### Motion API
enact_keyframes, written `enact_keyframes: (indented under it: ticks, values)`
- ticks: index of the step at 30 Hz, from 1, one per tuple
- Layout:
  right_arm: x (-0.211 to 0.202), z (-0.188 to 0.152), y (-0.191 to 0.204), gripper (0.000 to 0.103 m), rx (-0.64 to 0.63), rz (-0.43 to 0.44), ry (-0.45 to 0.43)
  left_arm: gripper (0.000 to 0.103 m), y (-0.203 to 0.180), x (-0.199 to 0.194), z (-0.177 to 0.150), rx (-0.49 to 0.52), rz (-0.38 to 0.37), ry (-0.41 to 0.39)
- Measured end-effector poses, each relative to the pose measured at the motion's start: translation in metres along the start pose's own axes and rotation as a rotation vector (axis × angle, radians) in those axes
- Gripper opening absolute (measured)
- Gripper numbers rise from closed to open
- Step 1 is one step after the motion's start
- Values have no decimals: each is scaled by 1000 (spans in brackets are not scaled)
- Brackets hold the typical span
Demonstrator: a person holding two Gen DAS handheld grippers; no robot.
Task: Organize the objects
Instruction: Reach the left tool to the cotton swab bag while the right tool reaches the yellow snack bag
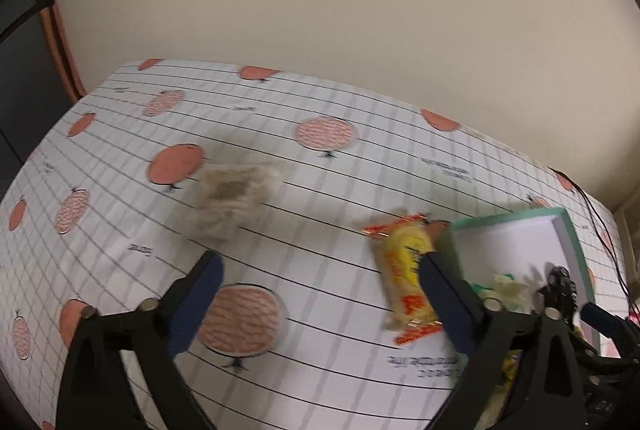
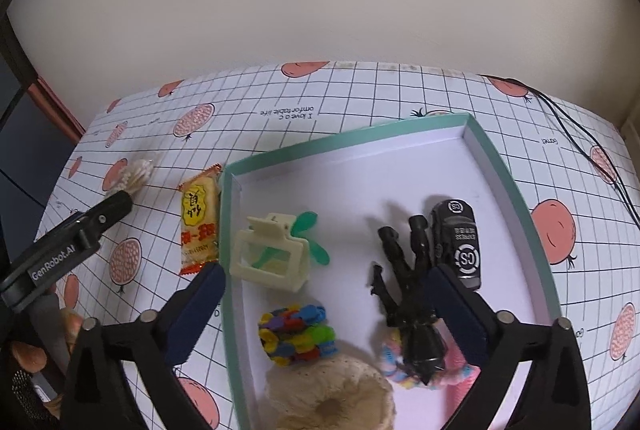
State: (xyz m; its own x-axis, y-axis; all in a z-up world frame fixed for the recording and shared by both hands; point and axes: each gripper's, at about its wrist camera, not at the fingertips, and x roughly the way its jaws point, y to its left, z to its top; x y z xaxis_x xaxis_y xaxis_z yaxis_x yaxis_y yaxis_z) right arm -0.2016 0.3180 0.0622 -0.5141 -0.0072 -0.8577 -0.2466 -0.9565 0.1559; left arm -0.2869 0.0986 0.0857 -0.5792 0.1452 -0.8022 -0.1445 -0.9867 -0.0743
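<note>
A gridded fruit-print tablecloth [image 2: 360, 98] carries a teal-rimmed box [image 2: 516, 182], snack packet [image 2: 200, 222], cotton swabs [image 2: 136, 176] and cable [image 2: 580, 150].

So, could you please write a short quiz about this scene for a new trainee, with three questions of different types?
1. True or false: the yellow snack packet lies inside the green-rimmed box.
2. Which item is in the box? A) bundle of cotton swabs B) cream hair claw C) a banana
3. Fill in: both the left gripper and the right gripper are ____ and hold nothing.

Key: 1 false, the packet lies on the tablecloth just outside the box's left wall. 2 B. 3 open.
</note>
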Motion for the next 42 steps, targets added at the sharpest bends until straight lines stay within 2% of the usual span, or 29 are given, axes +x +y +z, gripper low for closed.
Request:
enact_keyframes:
  ticks: [11,29,42]
  values:
    - [5,3,24,103,-29,15,-5,103,44,-1,6,-69,31,-10]
    - [9,4,88,103,-128,80,-30,103,120,0,7,-178,67,0]
    - [21,-1,119,102,-198,98,-33,103,141,6,7,-224,26,-20]
